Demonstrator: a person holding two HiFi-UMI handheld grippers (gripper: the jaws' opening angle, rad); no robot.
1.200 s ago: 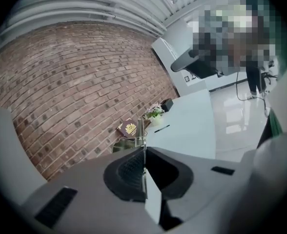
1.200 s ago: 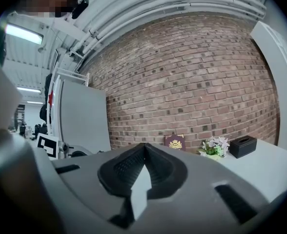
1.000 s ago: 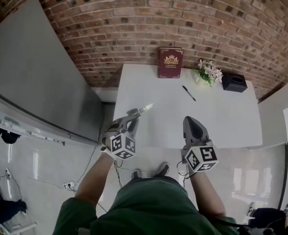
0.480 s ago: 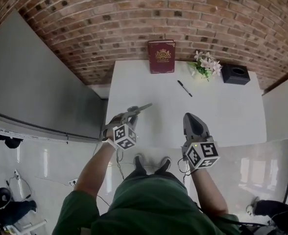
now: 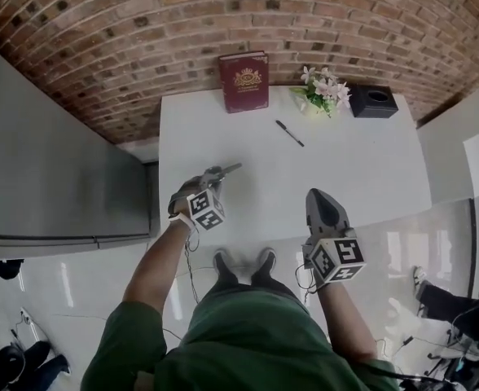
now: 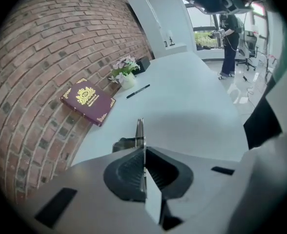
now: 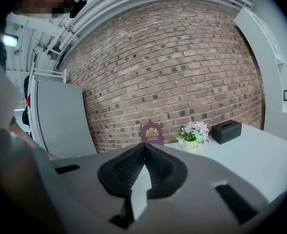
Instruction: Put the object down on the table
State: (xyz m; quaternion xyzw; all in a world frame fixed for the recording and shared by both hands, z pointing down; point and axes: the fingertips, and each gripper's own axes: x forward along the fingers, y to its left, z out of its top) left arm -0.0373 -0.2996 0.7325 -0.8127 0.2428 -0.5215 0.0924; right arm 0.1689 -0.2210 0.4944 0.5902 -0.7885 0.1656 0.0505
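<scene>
A thin grey metal tool [image 5: 227, 169] sticks out of my left gripper [image 5: 213, 177], which is shut on it above the near left part of the white table [image 5: 362, 177]. In the left gripper view the tool [image 6: 140, 129] stands edge-on between the closed jaws of the left gripper [image 6: 143, 152] and points over the tabletop; I cannot tell whether it touches the table. My right gripper [image 5: 318, 202] hangs over the table's front edge, shut with nothing in it. The right gripper [image 7: 144, 149] faces the brick wall.
Along the far edge by the brick wall stand a dark red book [image 5: 243, 81], a small pot of flowers [image 5: 321, 92] and a black tissue box [image 5: 374, 101]. A black pen [image 5: 289, 133] lies in front of them. A person [image 6: 230, 38] stands far off.
My left gripper with the tool has come further in over the table from its left edge. The whole view has shifted leftward. The right gripper has held its place.
</scene>
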